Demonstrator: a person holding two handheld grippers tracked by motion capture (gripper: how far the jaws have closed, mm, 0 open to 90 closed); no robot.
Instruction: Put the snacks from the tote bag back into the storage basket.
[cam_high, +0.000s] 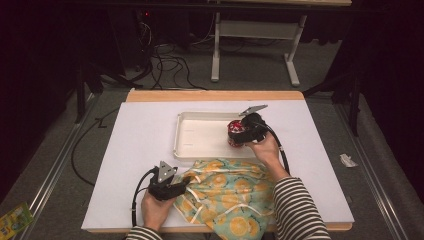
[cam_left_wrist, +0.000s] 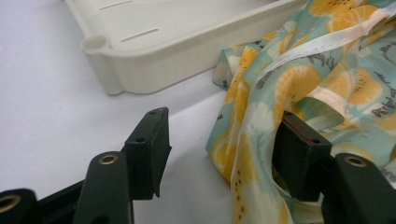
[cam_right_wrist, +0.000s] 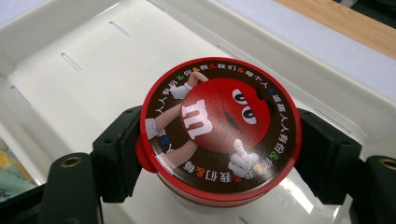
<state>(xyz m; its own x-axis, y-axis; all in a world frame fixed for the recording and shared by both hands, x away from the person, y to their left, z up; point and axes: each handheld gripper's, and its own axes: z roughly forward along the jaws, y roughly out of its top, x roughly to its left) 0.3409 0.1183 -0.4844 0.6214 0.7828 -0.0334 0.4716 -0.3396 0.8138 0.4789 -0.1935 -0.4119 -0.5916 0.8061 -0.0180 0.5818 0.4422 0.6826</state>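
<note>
I see a white table (cam_high: 140, 145) from above, with my two hand-held grippers reaching in from the near edge. At the near left, my left gripper (cam_high: 167, 186) rests low on the table, its jaws spread apart at the left edge of a crumpled cloth (cam_high: 230, 192) printed with yellow lemons on pale green. In the left gripper view, the right jaw touches a fold of the cloth (cam_left_wrist: 299, 98), while the left jaw sits over bare table; nothing is pinched between them. Just beyond the cloth lies a shallow white tray (cam_high: 200, 135). At the tray's right end, my right gripper (cam_high: 243, 133) is clamped on a round red tin (cam_high: 235, 131). In the right gripper view, the jaws press both sides of the tin (cam_right_wrist: 219, 130), whose lid shows a red cartoon candy character, over the tray floor (cam_right_wrist: 84, 70).
</note>
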